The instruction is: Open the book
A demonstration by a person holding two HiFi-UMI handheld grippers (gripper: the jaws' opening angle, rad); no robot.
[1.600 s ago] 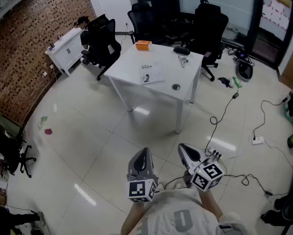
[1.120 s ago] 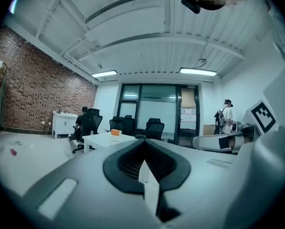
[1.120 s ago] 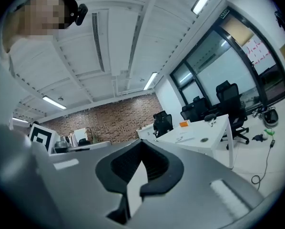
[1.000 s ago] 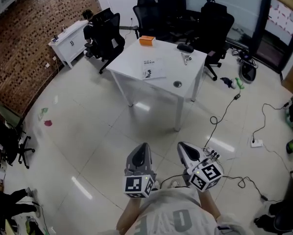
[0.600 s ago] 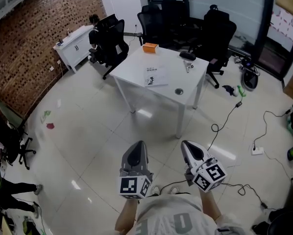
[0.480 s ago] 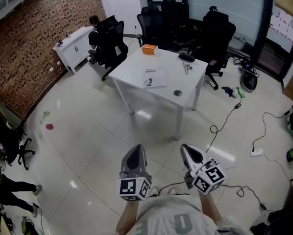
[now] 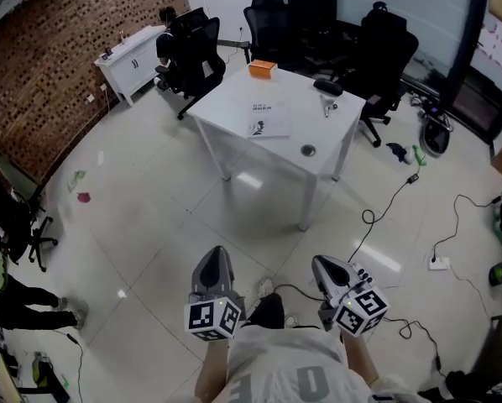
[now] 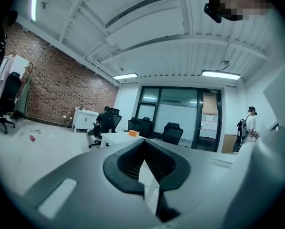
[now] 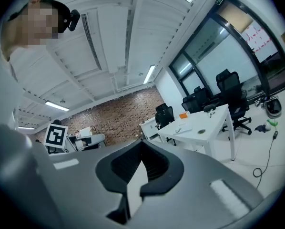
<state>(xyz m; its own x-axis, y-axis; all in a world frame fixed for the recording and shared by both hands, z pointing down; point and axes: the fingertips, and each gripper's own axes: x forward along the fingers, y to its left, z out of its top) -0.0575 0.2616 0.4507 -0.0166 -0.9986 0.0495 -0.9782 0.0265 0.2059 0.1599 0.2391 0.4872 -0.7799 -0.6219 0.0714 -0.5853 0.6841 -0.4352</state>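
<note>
- The book (image 7: 268, 121) is a thin white one with a bit of dark print on the cover. It lies flat and closed on the white bench (image 7: 230, 106), well ahead of both grippers.
- Left hand-held gripper (image 7: 215, 257) has its jaws fully together with nothing between them, and so does the right hand-held gripper (image 7: 321, 265). Both point level toward the bench.
- Compared with half a second back, the two grippers sit lower in the head view and further apart, and a dark shoe (image 7: 269, 310) now shows between them. The book hasn't budged and the cover is still shut.
- Also on the bench, beyond the book: an orange box (image 7: 263, 69) at the far edge, a dark object (image 7: 327, 86) ahead of the right gripper, and a round grommet (image 7: 308, 150) near the closest corner.
- Black office chairs (image 7: 193, 60) crowd the far sides of the bench.
- Between the grippers and the bench it's open tiled floor (image 7: 175, 217). A black cable (image 7: 384, 193) trails across it off to the right gripper's side.
</note>
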